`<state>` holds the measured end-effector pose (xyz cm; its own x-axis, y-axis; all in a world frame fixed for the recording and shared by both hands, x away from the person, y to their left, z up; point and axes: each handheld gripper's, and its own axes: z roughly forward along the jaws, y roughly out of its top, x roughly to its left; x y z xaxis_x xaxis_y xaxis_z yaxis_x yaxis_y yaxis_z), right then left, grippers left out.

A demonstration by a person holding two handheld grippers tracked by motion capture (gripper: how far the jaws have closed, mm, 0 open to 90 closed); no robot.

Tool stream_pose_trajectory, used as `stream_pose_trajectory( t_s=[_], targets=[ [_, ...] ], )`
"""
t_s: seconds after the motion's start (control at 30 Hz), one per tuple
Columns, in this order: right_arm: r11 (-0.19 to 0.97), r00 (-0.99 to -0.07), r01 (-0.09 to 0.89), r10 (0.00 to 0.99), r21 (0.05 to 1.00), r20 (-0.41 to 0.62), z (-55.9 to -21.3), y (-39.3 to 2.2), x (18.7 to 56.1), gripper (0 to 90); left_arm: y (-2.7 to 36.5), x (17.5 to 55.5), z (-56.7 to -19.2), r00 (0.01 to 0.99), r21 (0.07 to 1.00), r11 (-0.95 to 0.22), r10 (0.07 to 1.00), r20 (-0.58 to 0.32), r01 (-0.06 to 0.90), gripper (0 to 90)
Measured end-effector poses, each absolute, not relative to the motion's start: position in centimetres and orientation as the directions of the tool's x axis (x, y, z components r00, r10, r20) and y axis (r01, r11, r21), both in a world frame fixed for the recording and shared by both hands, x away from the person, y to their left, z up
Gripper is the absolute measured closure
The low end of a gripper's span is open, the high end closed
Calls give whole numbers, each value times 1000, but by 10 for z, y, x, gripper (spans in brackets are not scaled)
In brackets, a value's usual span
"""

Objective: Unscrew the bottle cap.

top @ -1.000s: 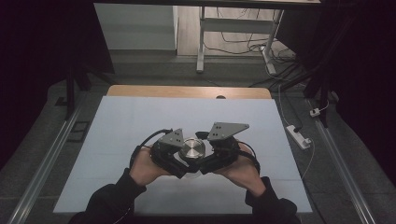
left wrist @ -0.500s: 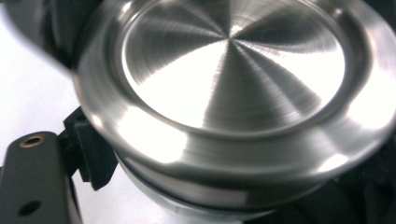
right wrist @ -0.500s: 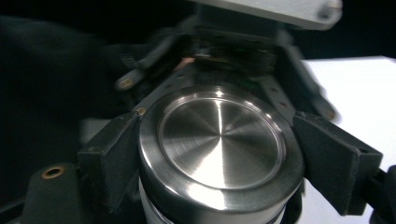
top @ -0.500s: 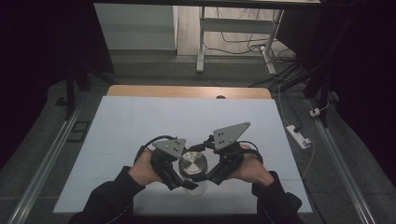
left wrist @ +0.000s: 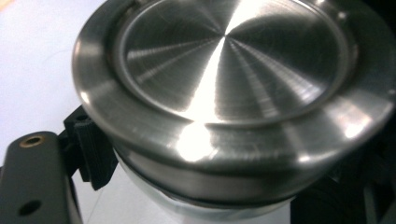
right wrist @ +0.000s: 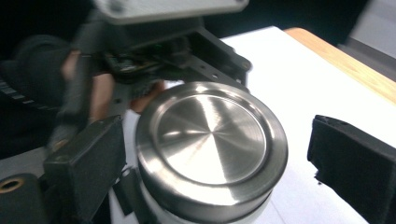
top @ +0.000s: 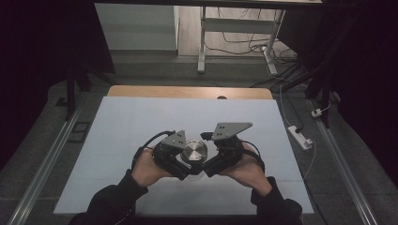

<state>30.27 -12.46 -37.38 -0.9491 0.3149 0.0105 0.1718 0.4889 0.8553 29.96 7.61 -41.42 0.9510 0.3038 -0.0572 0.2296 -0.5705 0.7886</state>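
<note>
While left tool point(top: 185, 164) grips jar point(top: 194, 151), right tool point(right wrist: 224, 154) just opened

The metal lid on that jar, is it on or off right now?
On. The metal lid sits flat on the jar in both gripper views, its rim overhanging the pale body below. Whether it is screwed tight, cannot tell.

Round brushed-steel lid point(top: 194, 151) sits level atop a clear jar point(right wrist: 205, 212).
</note>
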Motion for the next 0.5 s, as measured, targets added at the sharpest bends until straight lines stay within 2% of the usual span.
stream_pose_trajectory(
  t_s=[0.17,0.23,0.33,0.37,0.4,0.47,0.5],
  targets=[
    [469,-946,189,323,863,32,-379,-116,300,174,74,297,-412,951,786,-578,307,-40,219,157],
    [473,-947,177,321,863,18,-378,-115,298,181,74,296,-410,958,785,-587,285,-32,200,157],
    [486,-965,152,260,861,24,-375,-118,296,184,77,295,-409,979,799,-578,197,-58,164,157],
    [484,-972,148,231,862,37,-374,-119,296,185,77,295,-409,979,799,-578,197,-58,164,157],
    [480,-980,139,192,866,51,-372,-121,296,186,79,296,-409,990,816,-562,112,-86,134,157],
    [470,-987,139,135,872,84,-371,-124,297,186,79,296,-409,992,823,-554,82,-93,123,157],
    [461,-989,144,99,876,110,-370,-125,297,186,80,296,-410,993,837,-537,9,-116,103,156]
  ],
)
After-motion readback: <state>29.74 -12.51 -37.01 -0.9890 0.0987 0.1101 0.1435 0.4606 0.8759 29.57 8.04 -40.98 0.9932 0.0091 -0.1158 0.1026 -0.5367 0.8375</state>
